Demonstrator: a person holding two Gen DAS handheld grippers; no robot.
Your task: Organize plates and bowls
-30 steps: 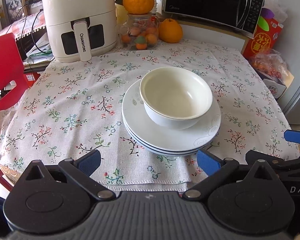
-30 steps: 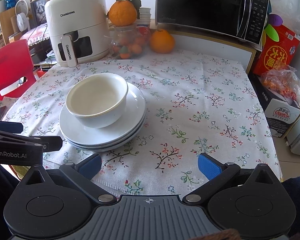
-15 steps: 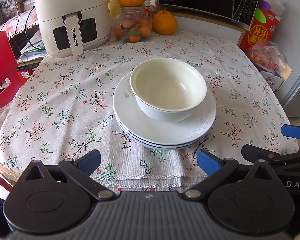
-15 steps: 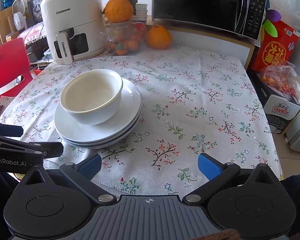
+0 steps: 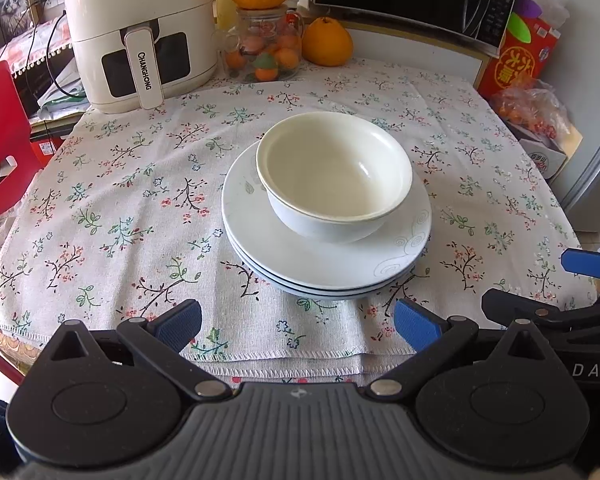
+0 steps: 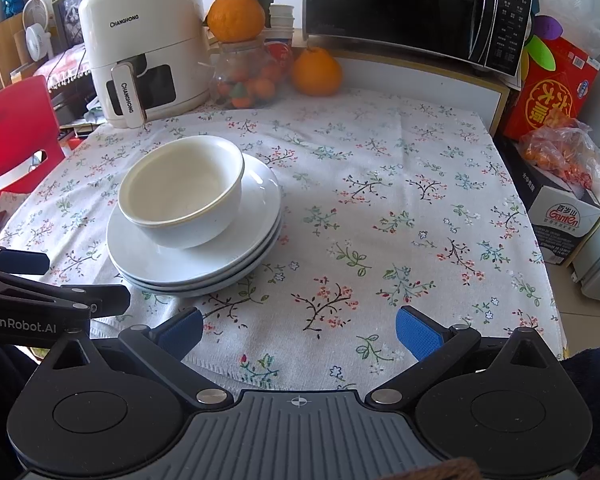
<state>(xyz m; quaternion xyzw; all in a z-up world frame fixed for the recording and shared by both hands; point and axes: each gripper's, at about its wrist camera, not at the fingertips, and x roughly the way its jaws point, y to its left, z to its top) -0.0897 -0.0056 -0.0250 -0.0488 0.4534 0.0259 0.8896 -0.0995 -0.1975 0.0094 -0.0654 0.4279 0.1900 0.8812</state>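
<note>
The bowl sits nested on the stack of plates near the surface's front edge, apparently so everything forms one tidy pile, while the left claw and right claw hover just before that stack, both spread wide and empty.

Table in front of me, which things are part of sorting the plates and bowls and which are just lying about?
Part of the job: bowl; stack of plates under it.

Just lying about: air fryer; glass jar of fruit; two oranges; microwave; red box; red chair.
</note>
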